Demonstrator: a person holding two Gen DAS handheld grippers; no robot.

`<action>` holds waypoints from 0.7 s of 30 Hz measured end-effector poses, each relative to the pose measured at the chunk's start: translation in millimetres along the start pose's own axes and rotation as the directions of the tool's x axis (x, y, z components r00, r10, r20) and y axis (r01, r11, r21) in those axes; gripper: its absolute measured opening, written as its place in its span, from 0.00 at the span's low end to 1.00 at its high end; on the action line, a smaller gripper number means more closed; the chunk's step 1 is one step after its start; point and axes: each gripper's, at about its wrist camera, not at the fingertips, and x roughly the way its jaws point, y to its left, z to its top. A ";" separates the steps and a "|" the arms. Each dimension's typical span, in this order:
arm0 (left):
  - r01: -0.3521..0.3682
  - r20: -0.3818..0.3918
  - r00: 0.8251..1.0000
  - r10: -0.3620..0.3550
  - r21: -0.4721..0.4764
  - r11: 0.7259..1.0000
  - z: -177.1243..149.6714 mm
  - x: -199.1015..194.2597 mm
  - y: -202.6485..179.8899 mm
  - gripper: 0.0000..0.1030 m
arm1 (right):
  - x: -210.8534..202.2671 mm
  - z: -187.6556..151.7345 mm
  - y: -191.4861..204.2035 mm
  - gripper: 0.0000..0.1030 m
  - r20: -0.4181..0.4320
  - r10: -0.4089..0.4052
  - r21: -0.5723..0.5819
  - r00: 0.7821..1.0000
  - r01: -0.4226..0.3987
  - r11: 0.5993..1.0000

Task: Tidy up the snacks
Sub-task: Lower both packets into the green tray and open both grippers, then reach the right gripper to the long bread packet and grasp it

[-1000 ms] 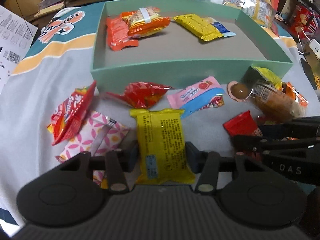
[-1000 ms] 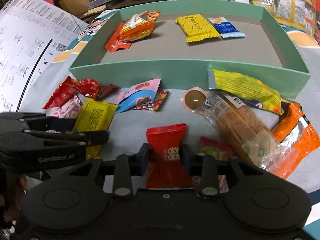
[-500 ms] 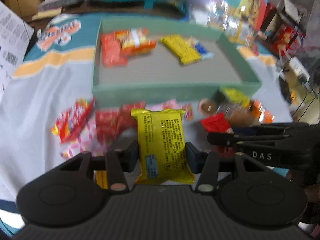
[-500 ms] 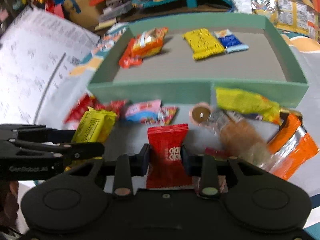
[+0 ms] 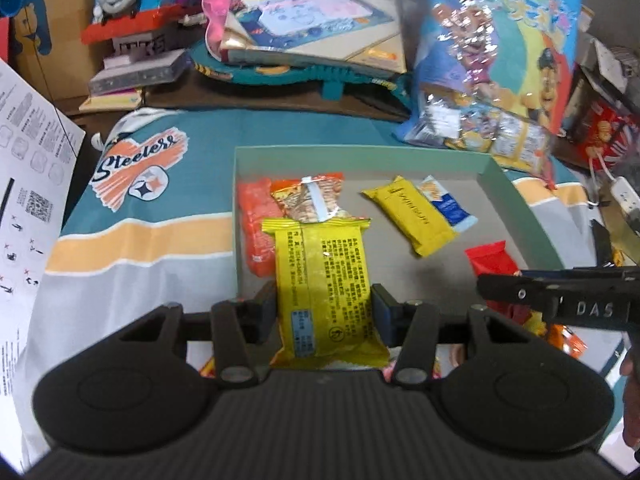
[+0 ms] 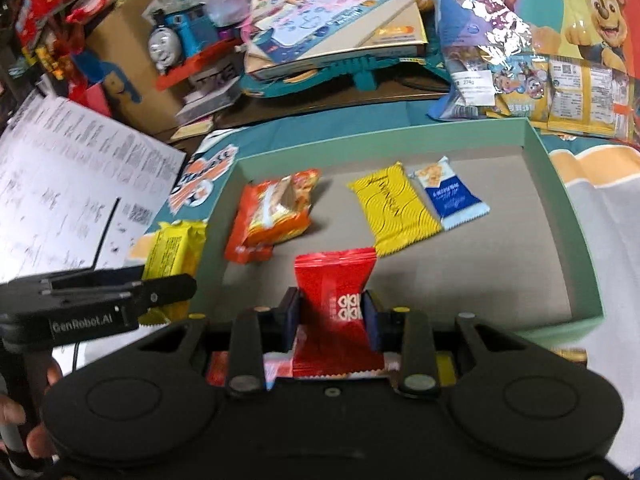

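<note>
Since the earlier frame, we note both grippers have risen from the cloth and now sit over the green box (image 5: 516,196). The left gripper (image 5: 325,310) is clamped on the yellow snack packet (image 5: 324,284), held over the box's left part. The right gripper (image 6: 331,316) is clamped on the red candy packet (image 6: 335,300), over the box's near middle. We count four packets lying inside: two orange (image 6: 280,208), one yellow (image 6: 394,210), one blue (image 6: 452,196). Only the right view shows the blue packet's full face; only the left view shows the Steelers logo (image 5: 138,168) whole.
</note>
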 end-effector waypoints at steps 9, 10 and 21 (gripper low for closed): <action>-0.031 -0.059 0.998 0.032 0.012 0.999 3.6 39.4 9.8 0.47 | 54.1 13.1 -1.5 0.33 -0.068 0.004 0.031 0.998 -0.002 1.000; -0.035 -0.061 0.998 0.036 0.017 0.999 2.9 40.0 9.5 0.47 | 58.0 13.3 -1.4 0.34 -0.075 0.012 0.033 0.997 -0.010 0.999; -0.060 -0.008 0.998 0.060 -0.037 0.998 4.8 23.7 12.1 1.00 | 36.4 13.6 -5.4 1.00 -0.008 0.006 0.012 1.000 -0.006 1.000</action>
